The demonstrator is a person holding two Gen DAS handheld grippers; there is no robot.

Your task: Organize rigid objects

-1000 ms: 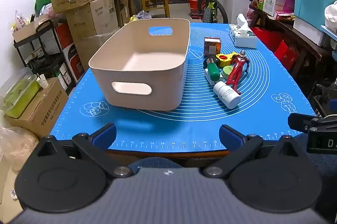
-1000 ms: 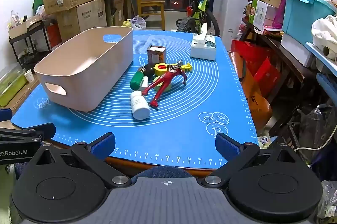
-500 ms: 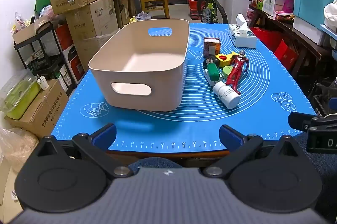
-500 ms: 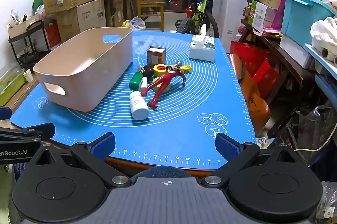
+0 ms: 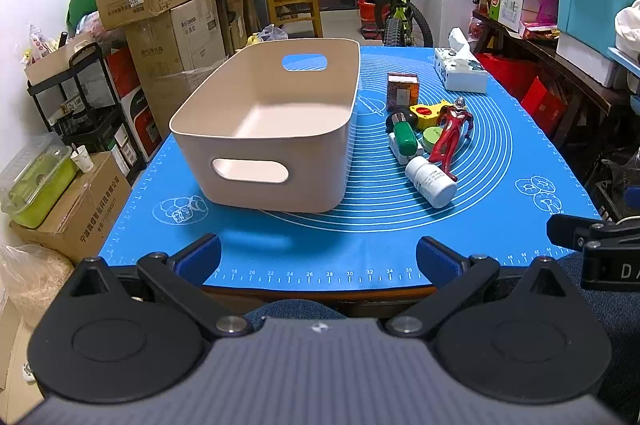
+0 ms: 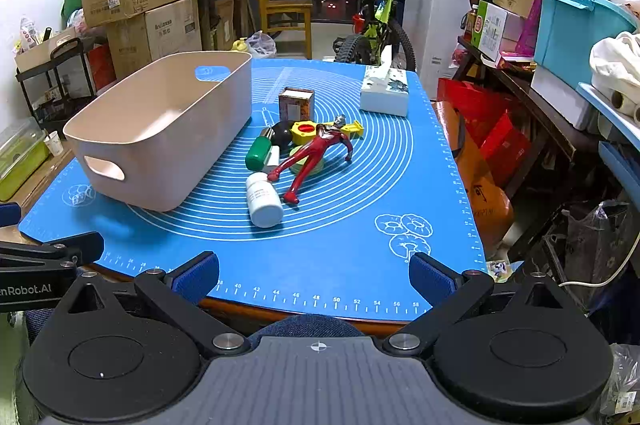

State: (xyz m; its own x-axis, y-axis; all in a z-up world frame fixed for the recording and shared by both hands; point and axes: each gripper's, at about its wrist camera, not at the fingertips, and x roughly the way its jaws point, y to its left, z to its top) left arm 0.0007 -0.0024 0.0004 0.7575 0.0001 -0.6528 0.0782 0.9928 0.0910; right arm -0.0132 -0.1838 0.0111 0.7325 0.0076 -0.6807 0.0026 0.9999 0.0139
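Blue mat [image 5: 360, 249] is carrying a bin [image 5: 276, 129] beside a bottle [image 5: 431, 181], a figure [image 5: 450, 137] and a box [image 5: 403, 89]. Both the left gripper [image 5: 318, 257] and the right gripper [image 6: 314, 271] are hovering near the table edge, gaping wide and gripping nothing.

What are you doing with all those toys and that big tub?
A person holds two claws at the table's near edge, both open and empty: left claw, right claw. The beige plastic tub has nothing in it. The red toy figure, white pill bottle and other small things lie beside it on the blue mat.
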